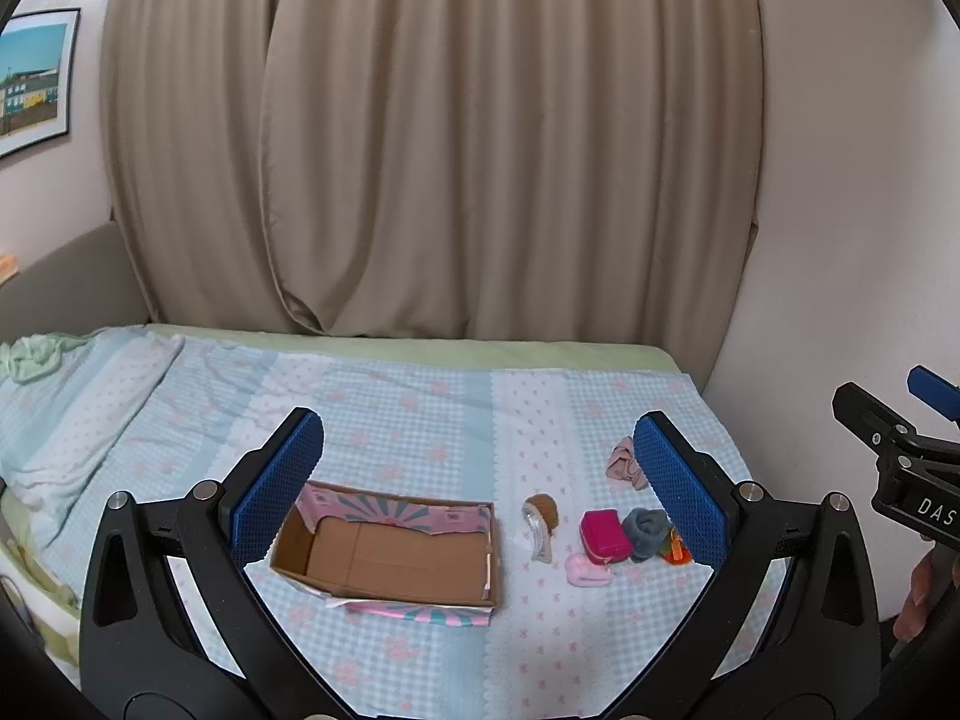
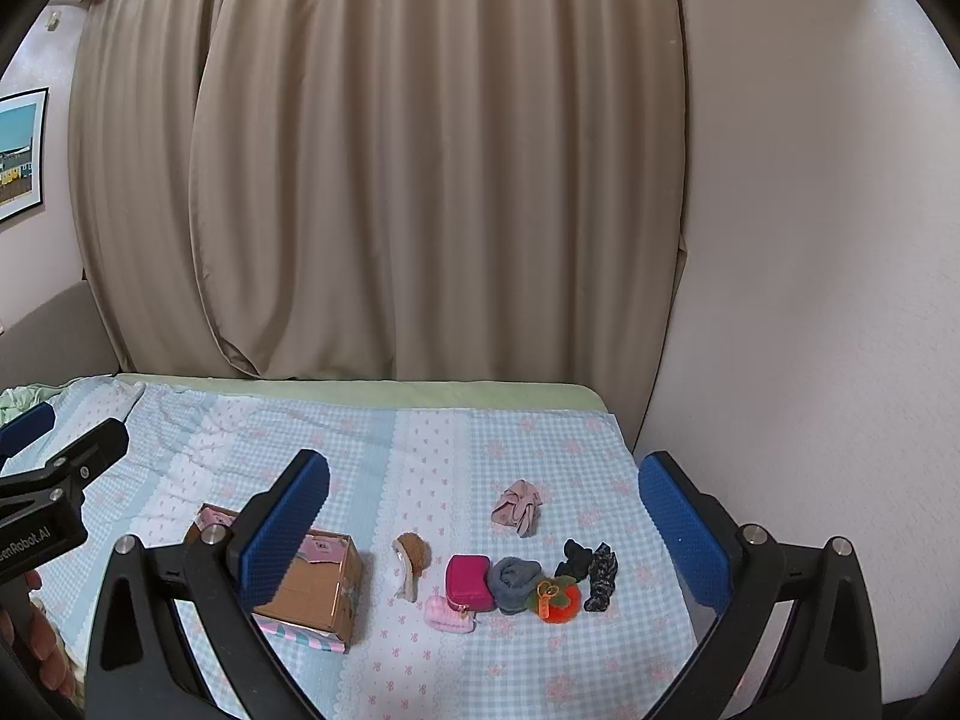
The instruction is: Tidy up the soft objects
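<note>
bed (image 2: 540,660) in checked blue cover below beige curtains (image 2: 384,180); left gripper (image 1: 480,492) and right gripper (image 2: 486,534) jaws released, nothing grasped.

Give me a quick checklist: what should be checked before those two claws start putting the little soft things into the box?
1. Box open and empty: ok, bare cardboard floor shows.
2. Left gripper open, holding nothing: ok.
3. Right gripper open, holding nothing: ok.
4. Soft things in the open: ok; pink pouch, grey roll, orange plush and dark scrunchie lie clustered, touching.
5. Pink cloth apart from the cluster: ok.
6. Easy single pick from the cluster: cannot tell.
</note>
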Demonstrator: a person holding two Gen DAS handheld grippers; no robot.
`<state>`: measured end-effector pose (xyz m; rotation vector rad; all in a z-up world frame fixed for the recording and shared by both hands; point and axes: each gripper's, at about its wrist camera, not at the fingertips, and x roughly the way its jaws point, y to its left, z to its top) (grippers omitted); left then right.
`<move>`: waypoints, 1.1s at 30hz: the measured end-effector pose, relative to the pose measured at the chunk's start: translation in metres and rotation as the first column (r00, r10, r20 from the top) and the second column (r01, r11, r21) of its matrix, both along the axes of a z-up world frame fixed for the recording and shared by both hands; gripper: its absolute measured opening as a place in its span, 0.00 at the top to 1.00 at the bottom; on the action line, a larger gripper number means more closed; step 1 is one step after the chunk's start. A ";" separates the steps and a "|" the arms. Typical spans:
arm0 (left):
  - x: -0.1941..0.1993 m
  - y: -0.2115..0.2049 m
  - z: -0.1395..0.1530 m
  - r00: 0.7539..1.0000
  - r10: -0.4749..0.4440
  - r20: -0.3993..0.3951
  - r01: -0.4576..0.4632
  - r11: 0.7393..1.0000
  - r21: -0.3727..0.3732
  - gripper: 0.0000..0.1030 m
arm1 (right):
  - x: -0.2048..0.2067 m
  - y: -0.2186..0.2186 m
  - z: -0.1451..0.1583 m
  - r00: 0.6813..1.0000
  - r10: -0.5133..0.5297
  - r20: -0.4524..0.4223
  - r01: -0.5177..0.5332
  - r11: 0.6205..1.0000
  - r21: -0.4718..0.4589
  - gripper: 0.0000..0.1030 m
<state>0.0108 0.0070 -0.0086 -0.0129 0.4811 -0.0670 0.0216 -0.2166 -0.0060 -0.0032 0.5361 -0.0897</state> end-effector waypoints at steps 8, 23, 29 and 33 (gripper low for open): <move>0.000 0.002 0.001 1.000 -0.003 -0.004 0.003 1.000 -0.003 0.01 | 0.000 0.000 0.000 1.000 0.004 0.008 -0.004 1.000 -0.001 0.00; -0.002 0.004 0.005 1.000 -0.008 0.001 0.008 1.000 -0.009 0.01 | 0.002 0.003 -0.001 1.000 0.001 0.021 -0.001 1.000 0.000 0.00; -0.002 0.003 0.005 1.000 -0.006 0.001 0.006 1.000 -0.008 0.00 | 0.001 0.003 -0.001 1.000 0.001 0.023 -0.001 1.000 -0.001 0.00; -0.002 0.003 0.005 1.000 -0.006 0.001 0.006 1.000 -0.008 0.01 | -0.001 0.003 -0.002 1.000 0.002 0.024 -0.002 1.000 -0.001 0.00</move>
